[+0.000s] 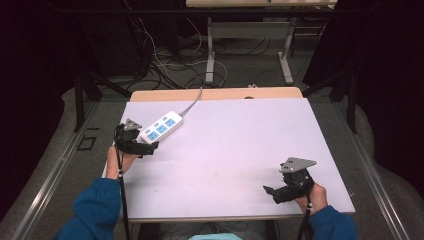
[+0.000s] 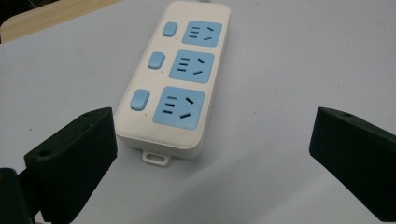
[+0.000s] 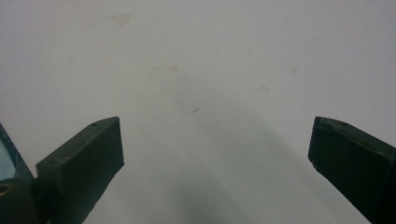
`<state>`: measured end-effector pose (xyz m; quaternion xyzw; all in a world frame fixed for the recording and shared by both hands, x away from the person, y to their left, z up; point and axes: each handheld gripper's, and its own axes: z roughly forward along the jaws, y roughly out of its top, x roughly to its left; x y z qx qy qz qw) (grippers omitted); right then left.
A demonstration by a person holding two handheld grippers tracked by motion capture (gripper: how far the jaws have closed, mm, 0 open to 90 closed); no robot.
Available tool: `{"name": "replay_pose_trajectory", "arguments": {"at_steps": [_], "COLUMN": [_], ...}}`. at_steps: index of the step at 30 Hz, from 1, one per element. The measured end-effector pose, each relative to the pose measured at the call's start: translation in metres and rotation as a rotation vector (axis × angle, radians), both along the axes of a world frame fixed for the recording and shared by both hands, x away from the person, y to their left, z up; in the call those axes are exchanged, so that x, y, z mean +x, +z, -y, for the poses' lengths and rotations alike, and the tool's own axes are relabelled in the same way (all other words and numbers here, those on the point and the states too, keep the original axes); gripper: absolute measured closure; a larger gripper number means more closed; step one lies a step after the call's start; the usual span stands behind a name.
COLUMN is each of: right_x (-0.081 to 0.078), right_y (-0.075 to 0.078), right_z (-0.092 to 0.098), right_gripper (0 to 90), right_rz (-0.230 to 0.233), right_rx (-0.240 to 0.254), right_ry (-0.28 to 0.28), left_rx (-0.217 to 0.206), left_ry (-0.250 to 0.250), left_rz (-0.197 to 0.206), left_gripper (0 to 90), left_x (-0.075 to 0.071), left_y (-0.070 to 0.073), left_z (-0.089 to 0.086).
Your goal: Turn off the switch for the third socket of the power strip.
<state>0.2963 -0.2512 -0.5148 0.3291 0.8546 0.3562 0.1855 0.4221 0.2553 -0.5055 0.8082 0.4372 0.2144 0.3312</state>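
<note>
Power strip point(image 2: 173, 81) mid-frame; our left claw point(image 2: 210, 154) spread, approaching it; right claw point(image 3: 215, 158) spread, idle; next, we close in.

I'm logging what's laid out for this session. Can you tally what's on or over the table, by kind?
Power strip, white with blue sockets: 1
Blue sockets on it: 3
Blue switches on it: 3
Hand-held tools: 2, the left tool open at the strip's near end, the right tool open over bare table
Total: 3 separate things (1 strip, 2 tools)
</note>
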Motion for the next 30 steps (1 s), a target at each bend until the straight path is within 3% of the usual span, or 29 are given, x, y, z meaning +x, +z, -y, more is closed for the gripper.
{"name": "replay_pose_trajectory", "arguments": {"at_steps": [3, 9, 21, 30], "right_x": [0.000, -0.001, -0.001, -0.001], "right_y": [0.001, 0.001, 0.000, 0.000], "right_z": [0.000, 0.000, 0.000, -0.001], "right_gripper": [2.9, 2.9, 3.1, 3.2], "right_rz": [-0.010, -0.011, -0.004, -0.001], "right_rx": [-0.005, -0.007, -0.001, -0.004], "right_ry": [-0.001, 0.000, -0.002, -0.007], "left_rx": [-0.014, -0.003, 0.003, 0.003], "left_ry": [-0.005, -0.036, -0.114, -0.162], "left_rz": [0.017, 0.046, 0.059, 0.061], "left_gripper": [0.4, 0.4, 0.4, 0.4], "left_x": [-0.009, -0.030, -0.075, -0.095], "left_y": [0.002, 0.007, 0.007, 0.004], "left_z": [0.002, 0.010, 0.023, 0.028]}}
